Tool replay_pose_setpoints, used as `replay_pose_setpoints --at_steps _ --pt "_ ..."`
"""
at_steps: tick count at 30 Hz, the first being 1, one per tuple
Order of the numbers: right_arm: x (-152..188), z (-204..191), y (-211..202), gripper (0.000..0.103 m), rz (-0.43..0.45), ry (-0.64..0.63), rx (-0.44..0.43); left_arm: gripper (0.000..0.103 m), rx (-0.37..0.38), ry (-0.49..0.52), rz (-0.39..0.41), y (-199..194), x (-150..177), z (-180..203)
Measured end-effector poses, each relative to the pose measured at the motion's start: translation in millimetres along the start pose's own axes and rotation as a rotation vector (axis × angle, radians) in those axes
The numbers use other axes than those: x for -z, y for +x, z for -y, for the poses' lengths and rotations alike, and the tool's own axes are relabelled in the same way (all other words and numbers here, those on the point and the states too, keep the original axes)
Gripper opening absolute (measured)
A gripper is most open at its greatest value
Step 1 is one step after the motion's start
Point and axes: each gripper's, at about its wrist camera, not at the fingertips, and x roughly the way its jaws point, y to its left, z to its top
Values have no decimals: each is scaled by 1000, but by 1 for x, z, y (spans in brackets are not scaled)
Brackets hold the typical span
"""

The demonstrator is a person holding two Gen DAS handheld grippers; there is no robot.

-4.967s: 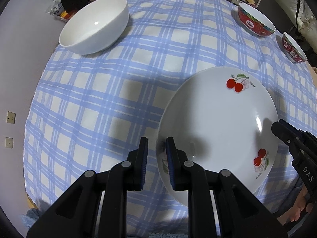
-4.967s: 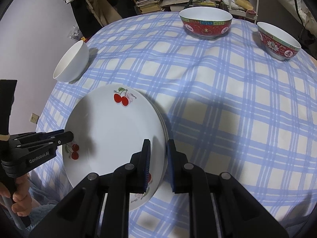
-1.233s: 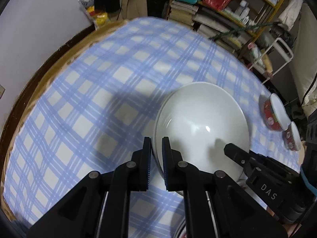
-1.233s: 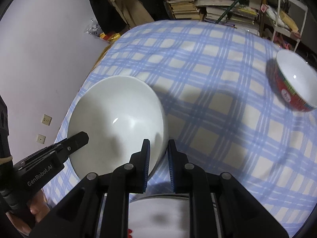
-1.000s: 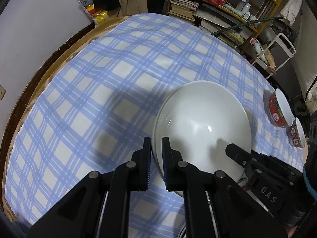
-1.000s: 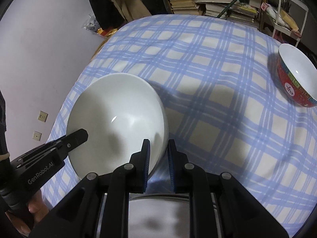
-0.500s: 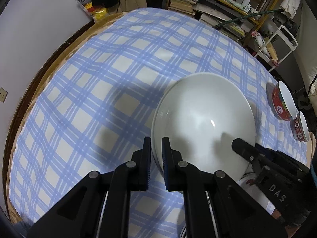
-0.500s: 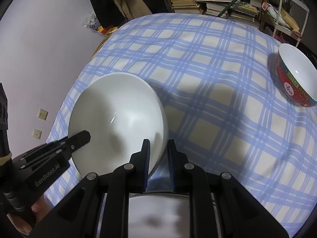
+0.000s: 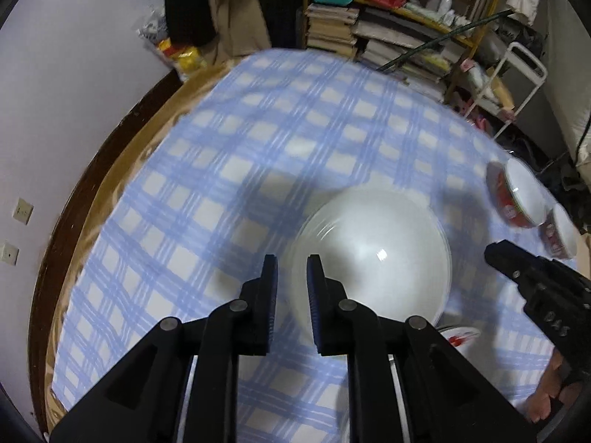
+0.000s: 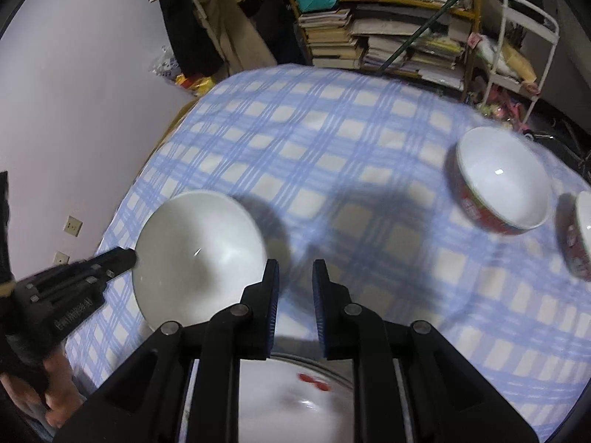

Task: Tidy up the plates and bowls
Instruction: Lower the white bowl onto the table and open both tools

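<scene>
In the left wrist view there is one white bowl [image 9: 373,254], plain, glossy and deep, standing upright on the blue-checked cloth of the round counter [image 9: 92,229]. Two red bowls [image 9: 517,199] with white insides sit side by side well to the right of the white bowl, near the counter's edge. Just beyond the white bowl's near right rim a sliver of one plate [image 9: 460,334] with a red print shows. The left hand-held gripper [image 9: 291,280] has just been opening; its jaws stand a narrow gap apart with nothing pressed between them, one finger over the cloth left of the white bowl, the other over its left rim. The right hand-held gripper [image 9: 495,253] reaches in from the right of the white bowl, clear of it; from here its jaws cannot be judged. In the right wrist view the same white bowl [image 10: 201,254] lies to the left, and the left hand-held gripper's tip [image 10: 127,256] is at its left rim. The two red bowls [image 10: 502,181] stand well to the right of the white bowl. One white plate [image 10: 295,402] with red cherries lies nearer the camera than the white bowl, under the gripper body. The right hand-held gripper [image 10: 293,280] has also just been opening; its jaws are slightly apart, empty, just right of the white bowl.
</scene>
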Motion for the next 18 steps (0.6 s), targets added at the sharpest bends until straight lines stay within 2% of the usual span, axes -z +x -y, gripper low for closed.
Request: replay_pose_setpoints --at_steps 4,7,8,10,13,15,18 --pt "-6 26 -12 36 6 11 66 23 -6 38 21 -14 -20 23" --pt "-10 51 -22 44 13 40 86 33 15 60 30 -19 -33 45" --pt "-11 56 -24 50 17 44 95 41 18 67 35 -20 -37 53" --pt "-14 70 -31 56 33 52 118 49 24 90 53 -21 -44 74" --pt "-18 97 -42 73 62 91 145 59 39 127 55 -16 -51 100" --pt "-22 117 -44 84 66 124 159 75 56 146 53 -11 -54 117" --pt "-26 146 -45 89 65 183 158 77 97 161 64 -3 -60 142"
